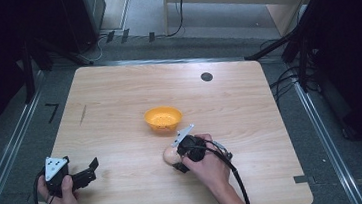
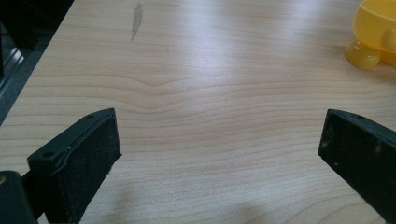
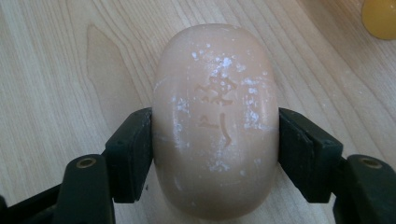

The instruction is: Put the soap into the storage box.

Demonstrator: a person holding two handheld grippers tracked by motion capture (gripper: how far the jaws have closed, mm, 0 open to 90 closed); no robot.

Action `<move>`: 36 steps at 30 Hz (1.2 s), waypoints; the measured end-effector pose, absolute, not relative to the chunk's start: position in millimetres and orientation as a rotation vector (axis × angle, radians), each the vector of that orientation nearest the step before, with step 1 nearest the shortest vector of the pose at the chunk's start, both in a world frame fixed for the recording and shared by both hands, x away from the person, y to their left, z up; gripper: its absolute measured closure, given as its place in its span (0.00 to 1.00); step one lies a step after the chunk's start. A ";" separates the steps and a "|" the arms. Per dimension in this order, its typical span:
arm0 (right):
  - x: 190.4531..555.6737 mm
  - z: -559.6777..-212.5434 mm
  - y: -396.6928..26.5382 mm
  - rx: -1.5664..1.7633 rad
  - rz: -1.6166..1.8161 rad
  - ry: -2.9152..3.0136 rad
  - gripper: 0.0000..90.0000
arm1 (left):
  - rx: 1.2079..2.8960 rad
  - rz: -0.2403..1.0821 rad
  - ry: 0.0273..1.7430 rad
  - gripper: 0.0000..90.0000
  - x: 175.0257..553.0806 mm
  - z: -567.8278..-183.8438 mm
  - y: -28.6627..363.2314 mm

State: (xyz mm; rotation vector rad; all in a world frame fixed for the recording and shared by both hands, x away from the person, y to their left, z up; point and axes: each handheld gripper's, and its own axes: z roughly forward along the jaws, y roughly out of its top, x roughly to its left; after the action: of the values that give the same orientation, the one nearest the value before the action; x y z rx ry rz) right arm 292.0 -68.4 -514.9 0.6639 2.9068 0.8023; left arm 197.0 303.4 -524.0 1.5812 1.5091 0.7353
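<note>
Soap bar (image 3: 215, 121), peach and powder-dusted, lies on the tabletop (image 3: 51, 70) just short of the yellow bowl (image 1: 163, 118). My right fingers (image 3: 133, 154) pinch its long sides. Judged rigid, light, slippery: grip mid-length. Left fingers (image 2: 88, 158) spread, empty.

Lab, railed floor (image 1: 4, 164) (dark stands (image 1: 303, 35))

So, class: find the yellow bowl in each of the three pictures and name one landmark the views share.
High view: the yellow bowl sits mid-table, just beyond the right gripper.
Left gripper view: at the top right corner, cut by the edge.
Right gripper view: a yellow sliver at the top right corner, beyond the soap bar.
Shared landmark: the pale wooden tabletop.
</note>
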 end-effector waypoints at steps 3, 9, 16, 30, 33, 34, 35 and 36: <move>292.7 -514.2 -67.9 0.619 0.792 2.923 0.37 | 1.580 0.735 1.508 0.00 197.1 -524.1 303.5; 292.8 -512.6 -66.2 0.542 0.761 2.931 0.37 | 1.581 0.732 1.508 0.00 197.1 -524.1 303.4; 294.3 -511.4 -68.9 0.511 0.772 2.939 0.37 | 1.582 0.730 1.508 0.00 197.2 -524.0 303.5; 301.1 -499.0 -72.2 0.416 0.795 2.939 0.37 | 1.588 0.724 1.506 0.00 197.1 -524.0 303.8; 302.5 -496.3 -71.7 0.404 0.788 2.944 0.37 | 1.584 0.725 1.507 0.00 197.2 -524.1 303.6; 303.7 -495.6 -71.5 0.390 0.791 2.943 0.37 | 1.582 0.725 1.508 0.00 197.2 -524.1 303.6; 304.4 -494.5 -71.3 0.388 0.790 2.939 0.37 | 1.582 0.725 1.508 0.00 197.2 -524.1 303.7; 304.8 -493.0 -71.2 0.389 0.789 2.945 0.37 | 1.583 0.725 1.507 0.00 197.2 -524.2 303.8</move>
State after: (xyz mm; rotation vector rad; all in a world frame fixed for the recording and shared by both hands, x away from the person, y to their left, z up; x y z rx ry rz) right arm 304.8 -71.2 -493.0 0.3887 2.9453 0.7888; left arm 197.2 303.8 -524.2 1.5830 1.5068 0.7246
